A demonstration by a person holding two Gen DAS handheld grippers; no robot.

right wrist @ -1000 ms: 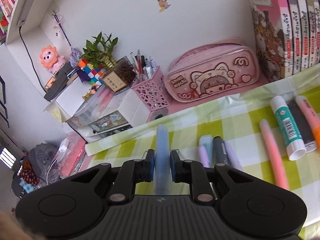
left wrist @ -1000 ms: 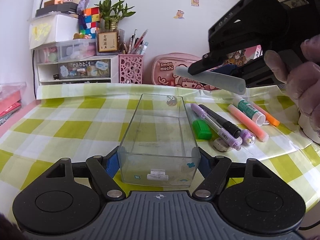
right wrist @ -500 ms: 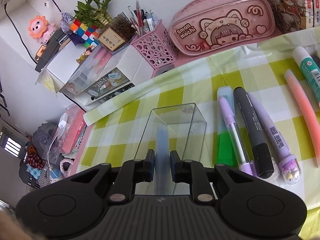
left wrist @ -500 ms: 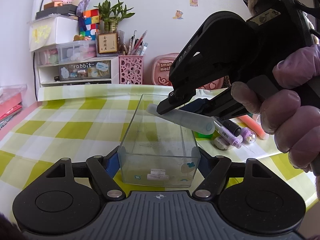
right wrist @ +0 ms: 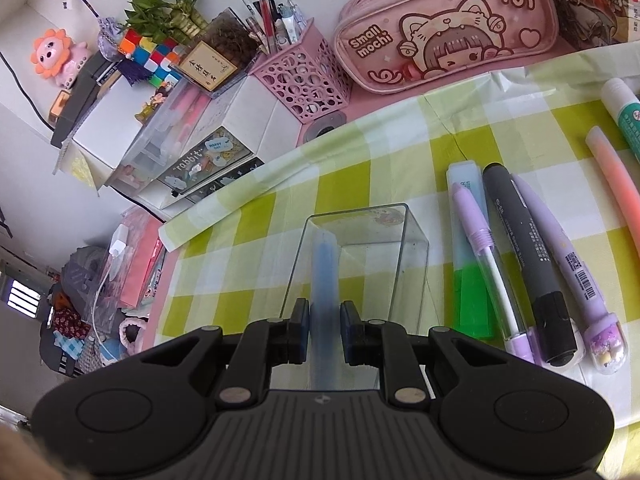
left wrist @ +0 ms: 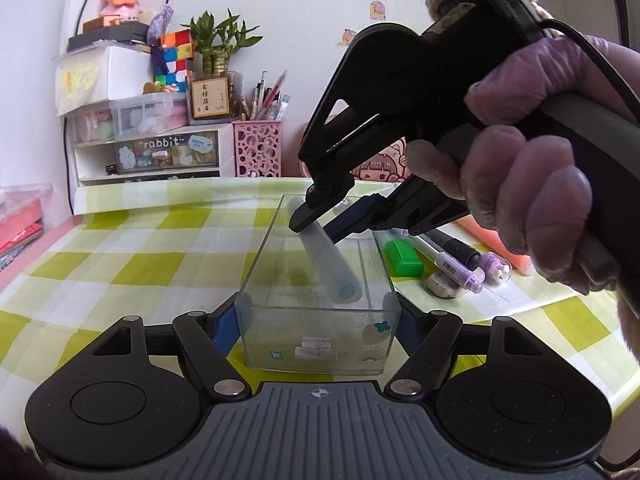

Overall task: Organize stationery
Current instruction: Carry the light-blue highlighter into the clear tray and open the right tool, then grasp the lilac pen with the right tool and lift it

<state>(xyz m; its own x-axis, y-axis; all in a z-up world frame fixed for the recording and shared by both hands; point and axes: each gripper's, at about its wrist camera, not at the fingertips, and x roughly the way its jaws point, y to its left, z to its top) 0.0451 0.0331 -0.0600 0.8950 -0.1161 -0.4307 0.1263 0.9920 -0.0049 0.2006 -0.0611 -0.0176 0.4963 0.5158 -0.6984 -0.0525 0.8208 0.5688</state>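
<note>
The left gripper (left wrist: 318,316) stands with its jaws closed onto the two long sides of the clear box (left wrist: 316,344) at its near end, bracing it on the counter (left wrist: 120,256). The box's long axis runs straight away from this gripper, toward the back wall. Inside the box, the pale blue pen (left wrist: 328,264) lies tilted: its lower end sits low near the front wall, and its upper end rises toward the far rim. The pen's long axis is close to the box's long axis, skewed slightly. The right gripper (right wrist: 324,330) reaches in from above and from the right, gripping the pen near its upper end; in the right wrist view the pen (right wrist: 325,276) runs forward along the fingers, and the jaws stand only narrowly parted, with slim gaps visible at the pads, so firm contact cannot be confirmed. The right gripper is the nearer to the pen; release probably needs only a small opening. Right of the box, on the counter, lie a green highlighter (right wrist: 472,292), a lilac pen (right wrist: 492,268), a grey marker (right wrist: 528,264) and a purple pen (right wrist: 568,268), all roughly parallel to the box.
</note>
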